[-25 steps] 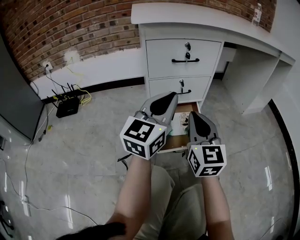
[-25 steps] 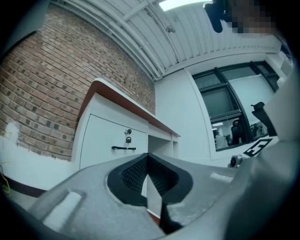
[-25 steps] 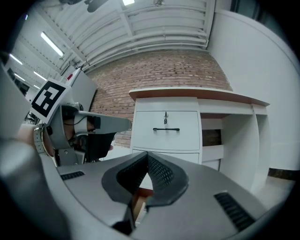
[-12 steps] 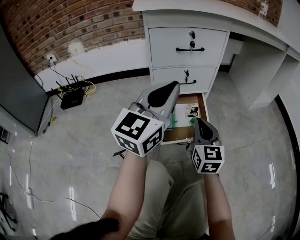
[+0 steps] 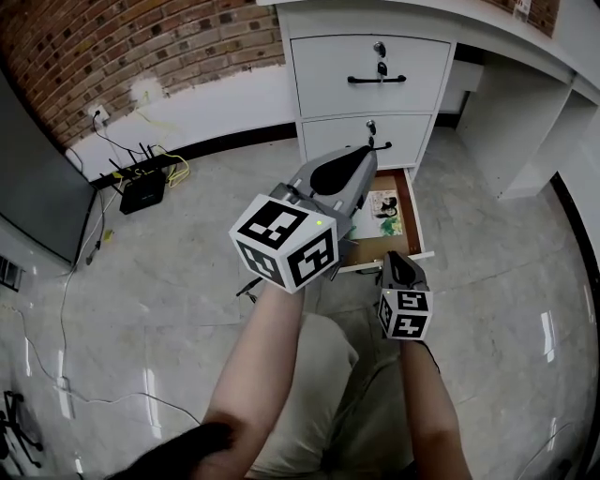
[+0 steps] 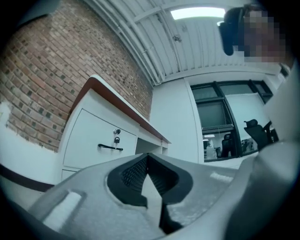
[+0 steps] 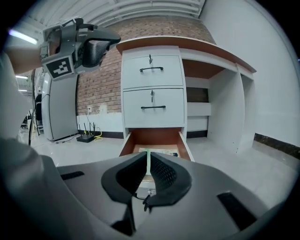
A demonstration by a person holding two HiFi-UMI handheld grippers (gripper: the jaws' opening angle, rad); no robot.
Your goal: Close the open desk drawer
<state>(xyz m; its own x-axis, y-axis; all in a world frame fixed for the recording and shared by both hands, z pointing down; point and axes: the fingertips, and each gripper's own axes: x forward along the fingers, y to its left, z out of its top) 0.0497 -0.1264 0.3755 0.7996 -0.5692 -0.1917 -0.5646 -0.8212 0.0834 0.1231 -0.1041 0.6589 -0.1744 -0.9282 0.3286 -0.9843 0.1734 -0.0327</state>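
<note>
Just ahead of and below the right tool [image 5: 397, 262], whose jaws are pressed together on nothing, the bottom desk drawer [image 5: 418, 225] stands pulled out. It is white outside and brown inside. In it lies a printed sheet [image 5: 384, 208] with green pictures, its print too small to read. The left tool [image 5: 362, 156], likewise closed and empty, hangs higher, over the drawer's left side. Beyond both tools, the two upper drawers [image 5: 370, 75] of the white desk [image 5: 487, 28] are shut, with keys [image 5: 380, 49] in their locks.

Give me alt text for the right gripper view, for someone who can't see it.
The right gripper, shut and empty, points at the open bottom drawer of a white desk, with papers inside. Two closed drawers sit above it, and the left gripper hangs at upper left.
</note>
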